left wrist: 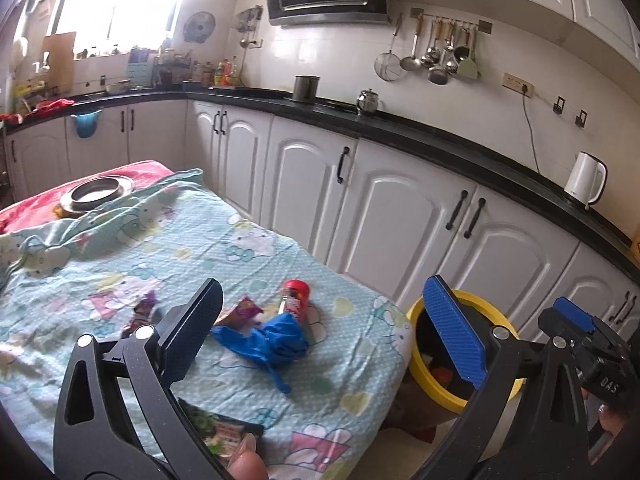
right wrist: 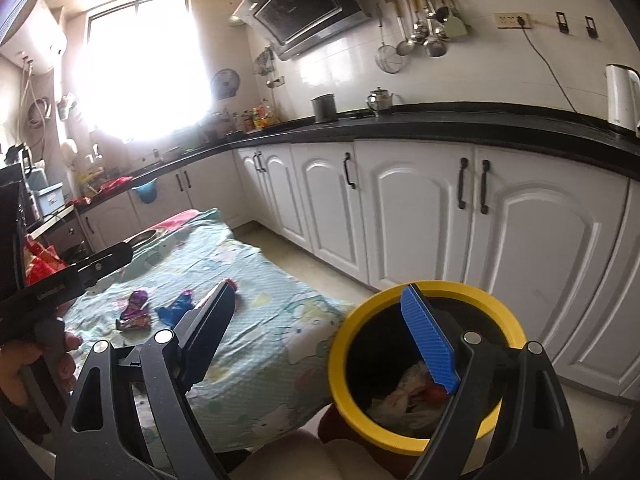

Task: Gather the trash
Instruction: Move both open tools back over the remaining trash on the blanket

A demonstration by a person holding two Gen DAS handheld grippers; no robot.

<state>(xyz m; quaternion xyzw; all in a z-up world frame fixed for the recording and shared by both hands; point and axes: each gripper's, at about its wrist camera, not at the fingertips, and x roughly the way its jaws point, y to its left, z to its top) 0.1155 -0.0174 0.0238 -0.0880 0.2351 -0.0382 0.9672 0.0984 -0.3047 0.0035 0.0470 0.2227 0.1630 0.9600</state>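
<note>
Both tongs empty. Left gripper [left wrist: 320, 336] has its jaws spread wide, nothing between them. Right gripper [right wrist: 324, 340] is equally wide, nothing held, hanging over the near rim of the yellow-rimmed bin [right wrist: 340, 376].

Landmark = the bin, standing on the floor just off the corner of the cloth-covered table [left wrist: 120, 248]. It already holds crumpled paper and something red.

Trash left on the table, relative to the bin:
- Red can [left wrist: 295, 300]: nearest, lying on its side. Judged light and probably empty, stiff but dentable, smooth wall, so it may roll or slip. Grip across the mid-body, pads square to the axis.
- Blue crumpled bag [left wrist: 268, 342]: touching the can's lower end, on the side away from the bin. Soft, near weightless, and it will collapse. Pinch the thickest bunch, not the trailing tail.
- Purple wrapper [left wrist: 242, 310]: just beyond the bag. Thin foil, slippery; take a raised edge.
- Dark wrappers [right wrist: 134, 312]: farthest from the bin, lying flat. Risk of catching the cloth with them.
- Printed packet [left wrist: 218, 430]: at the table's near edge, flat, part-hidden by the left gripper.
</note>
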